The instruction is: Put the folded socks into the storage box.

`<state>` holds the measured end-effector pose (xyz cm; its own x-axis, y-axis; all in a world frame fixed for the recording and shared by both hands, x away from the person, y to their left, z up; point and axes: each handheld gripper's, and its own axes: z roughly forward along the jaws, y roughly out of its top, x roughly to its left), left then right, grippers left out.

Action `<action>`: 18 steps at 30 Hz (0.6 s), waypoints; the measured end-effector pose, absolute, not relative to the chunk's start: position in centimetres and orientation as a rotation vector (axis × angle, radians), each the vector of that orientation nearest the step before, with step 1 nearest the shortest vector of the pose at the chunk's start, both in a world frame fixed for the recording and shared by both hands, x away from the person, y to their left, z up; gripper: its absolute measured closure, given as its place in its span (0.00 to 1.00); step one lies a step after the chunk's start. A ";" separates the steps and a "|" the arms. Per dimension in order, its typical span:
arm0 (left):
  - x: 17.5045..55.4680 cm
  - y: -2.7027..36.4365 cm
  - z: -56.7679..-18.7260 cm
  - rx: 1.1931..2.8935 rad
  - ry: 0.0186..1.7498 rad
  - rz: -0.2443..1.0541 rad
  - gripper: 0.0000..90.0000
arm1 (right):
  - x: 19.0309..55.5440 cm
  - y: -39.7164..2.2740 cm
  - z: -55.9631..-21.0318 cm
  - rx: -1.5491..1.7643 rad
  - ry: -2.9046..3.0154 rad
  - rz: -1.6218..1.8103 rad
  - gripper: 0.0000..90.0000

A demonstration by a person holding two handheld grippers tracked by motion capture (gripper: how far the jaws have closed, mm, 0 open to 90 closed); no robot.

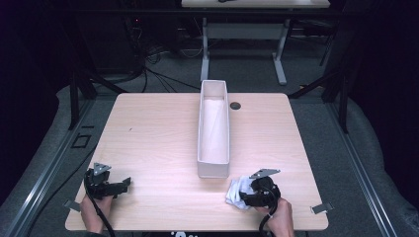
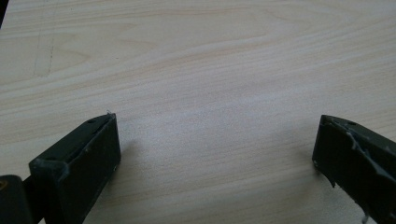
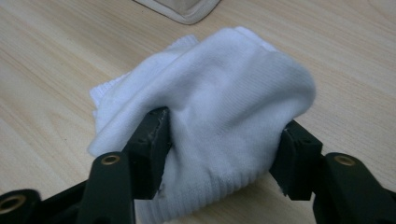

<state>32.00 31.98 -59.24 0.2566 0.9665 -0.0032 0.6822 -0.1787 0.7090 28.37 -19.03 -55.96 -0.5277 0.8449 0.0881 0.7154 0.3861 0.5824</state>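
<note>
Pale wood-grain laminate covers the square table (image 1: 148,138) we work at, with dark floor and cables beyond its far edge. Down the middle of it runs a long, narrow white plastic bin (image 1: 213,129), its short end toward us. A small dark grommet hole (image 1: 235,105) sits just beside the bin's far right side.

Our right gripper (image 3: 224,140) rests at the near right of the table, just to the right of the bin's near end. Its two black jaws press in on a bunched white knitted cloth (image 3: 219,93), which bulges up and out between them; the ribbed hem hangs low between the jaws. From the high view we cannot tell whether the cloth (image 1: 238,193) is lifted or touching the wood.

Our left gripper (image 2: 215,154) sits at the near left corner, well apart from the bin. Its jaws stand wide, with bare tabletop between them.
</note>
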 end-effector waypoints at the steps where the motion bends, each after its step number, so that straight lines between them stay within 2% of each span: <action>1: 32.0 32.0 -59.2 1.937 1.492 0.617 0.01 | 28.4 -19.0 -55.9 1.386 2.423 0.848 0.52; 8: 32.0 32.0 -59.2 1.936 1.492 0.619 0.01 | 28.1 -18.8 -55.8 1.353 2.429 0.845 0.69; 18: 32.0 32.0 -59.2 1.937 1.491 0.618 0.01 | 27.9 -19.0 -55.7 1.349 2.403 0.874 0.77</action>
<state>32.00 31.97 -59.24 0.2568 0.9665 -0.0020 0.6816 -0.1797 0.7094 27.88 -18.95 -55.73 -0.5401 0.8385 0.0718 0.6887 0.3914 0.6103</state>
